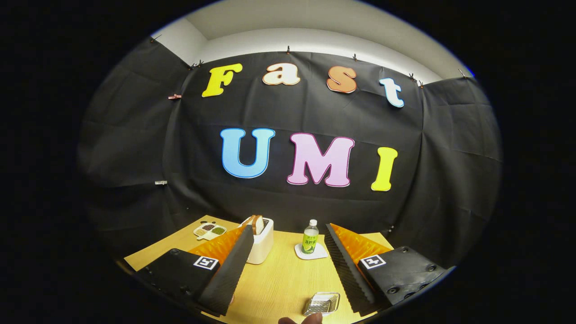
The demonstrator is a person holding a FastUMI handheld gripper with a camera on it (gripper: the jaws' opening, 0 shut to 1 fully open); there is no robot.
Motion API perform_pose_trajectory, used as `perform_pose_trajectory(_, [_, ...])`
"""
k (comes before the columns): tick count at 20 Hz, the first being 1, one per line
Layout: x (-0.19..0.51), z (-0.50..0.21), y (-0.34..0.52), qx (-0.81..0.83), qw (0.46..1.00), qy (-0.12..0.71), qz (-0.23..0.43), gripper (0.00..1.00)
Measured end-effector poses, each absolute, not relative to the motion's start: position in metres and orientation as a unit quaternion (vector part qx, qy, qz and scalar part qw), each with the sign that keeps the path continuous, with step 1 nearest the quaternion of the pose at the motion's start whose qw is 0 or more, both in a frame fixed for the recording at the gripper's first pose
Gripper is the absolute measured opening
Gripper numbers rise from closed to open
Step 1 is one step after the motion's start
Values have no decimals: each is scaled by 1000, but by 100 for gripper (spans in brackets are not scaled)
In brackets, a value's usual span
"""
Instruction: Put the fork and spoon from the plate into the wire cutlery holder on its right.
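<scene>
Tongs [288, 270] held level above the bench, fingers spread wide apart, nothing between them. Left finger [231, 265] and right finger [344, 265] both show ridged black pads. A fingertip [310, 318] shows below them.

Wood-grain table [283, 279], seemingly matt

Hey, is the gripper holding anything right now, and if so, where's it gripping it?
Nothing is held. The gripper is open, its fingers spread wide above the wooden table, with only bare tabletop between them.
</scene>
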State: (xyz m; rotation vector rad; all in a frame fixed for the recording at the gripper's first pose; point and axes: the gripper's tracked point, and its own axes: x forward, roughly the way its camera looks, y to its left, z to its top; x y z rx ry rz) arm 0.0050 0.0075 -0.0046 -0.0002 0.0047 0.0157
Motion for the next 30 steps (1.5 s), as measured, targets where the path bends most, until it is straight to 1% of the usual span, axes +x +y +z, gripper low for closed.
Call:
perform_pose_trajectory(3, [8, -13, 19, 2, 999, 20, 28, 98])
perform_pose_trajectory(6, [10, -39, 40, 9, 995, 70, 66, 98])
perform_pose_trajectory(11, [3, -99, 93, 25, 968, 201, 148, 98])
perform_pose_trajectory(16, [-14, -173, 143, 36, 917, 338, 207, 98])
perform_pose_trajectory(18, [-21, -199, 159, 39, 898, 379, 220, 94])
perform_pose_trajectory(23, [-31, -267, 194, 15, 854, 458, 246, 91])
perform_pose_trajectory(24, [-31, -278, 202, 14, 847, 469, 250, 89])
perform_pose_trajectory(26, [-32, -300, 213, 6, 836, 489, 251, 79])
perform_pose_trajectory(28, [-32, -319, 223, -4, 827, 505, 248, 78])
perform_pose_trajectory(30, [-34, -338, 232, -11, 819, 520, 244, 72])
